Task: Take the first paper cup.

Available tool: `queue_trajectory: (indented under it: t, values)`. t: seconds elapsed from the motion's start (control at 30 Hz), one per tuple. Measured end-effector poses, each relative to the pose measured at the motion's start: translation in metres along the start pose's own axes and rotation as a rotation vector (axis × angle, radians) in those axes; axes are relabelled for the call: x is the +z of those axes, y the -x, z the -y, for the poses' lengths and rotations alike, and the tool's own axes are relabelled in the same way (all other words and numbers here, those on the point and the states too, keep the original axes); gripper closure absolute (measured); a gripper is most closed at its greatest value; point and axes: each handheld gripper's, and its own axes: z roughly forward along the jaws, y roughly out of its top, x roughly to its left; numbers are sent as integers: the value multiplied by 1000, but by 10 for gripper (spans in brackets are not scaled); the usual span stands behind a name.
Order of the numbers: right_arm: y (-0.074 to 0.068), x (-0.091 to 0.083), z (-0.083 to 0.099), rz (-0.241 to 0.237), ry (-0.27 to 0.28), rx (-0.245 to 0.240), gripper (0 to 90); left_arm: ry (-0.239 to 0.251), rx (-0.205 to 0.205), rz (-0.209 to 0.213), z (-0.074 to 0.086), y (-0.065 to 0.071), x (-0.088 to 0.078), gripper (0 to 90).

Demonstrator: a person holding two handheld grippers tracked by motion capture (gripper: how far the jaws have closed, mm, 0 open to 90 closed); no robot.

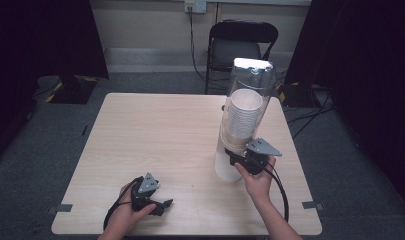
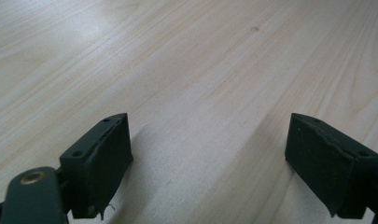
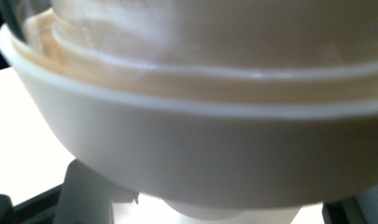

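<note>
Left to right. The left gripper (image 1: pixel 151 199) rests low on the wooden surface (image 1: pixel 155 135) near its front edge, held idle in the person's left hand (image 1: pixel 126 216); in the left gripper view its fingers (image 2: pixel 99 161) stand spread wide with nothing but bare wood grain between them, probably parked out of the way while the other hand works.

Right of centre stands the cup dispenser (image 1: pixel 242 120), a tall clear tube on a white base, upright near the right-hand edge of the surface and loaded with a stack of white paper cups (image 1: pixel 244 116).

The right gripper (image 1: pixel 235 161), carried by the right hand (image 1: pixel 257 181), is pressed up against the dispenser's lower end. In the right gripper view the white collar (image 3: pixel 186 154) looms just above the dark fingers (image 3: pixel 86 198), and a small white cup bottom (image 3: pixel 226 212) shows between them; the fingers appear closed on it, presumably to draw one cup down and out of the tube.
</note>
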Motion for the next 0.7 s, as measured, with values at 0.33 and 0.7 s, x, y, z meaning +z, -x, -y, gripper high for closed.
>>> queue_trajectory:
  t: [0.33, 0.7]
  values:
    - [1, 2, 68, 20, -237, -115, 366, 3, -13, 3, 0, 1, 0, 140]
    - [12, -14, 68, -63, -335, -124, 353, -1, 2, 4, -1, -1, 1, 139]
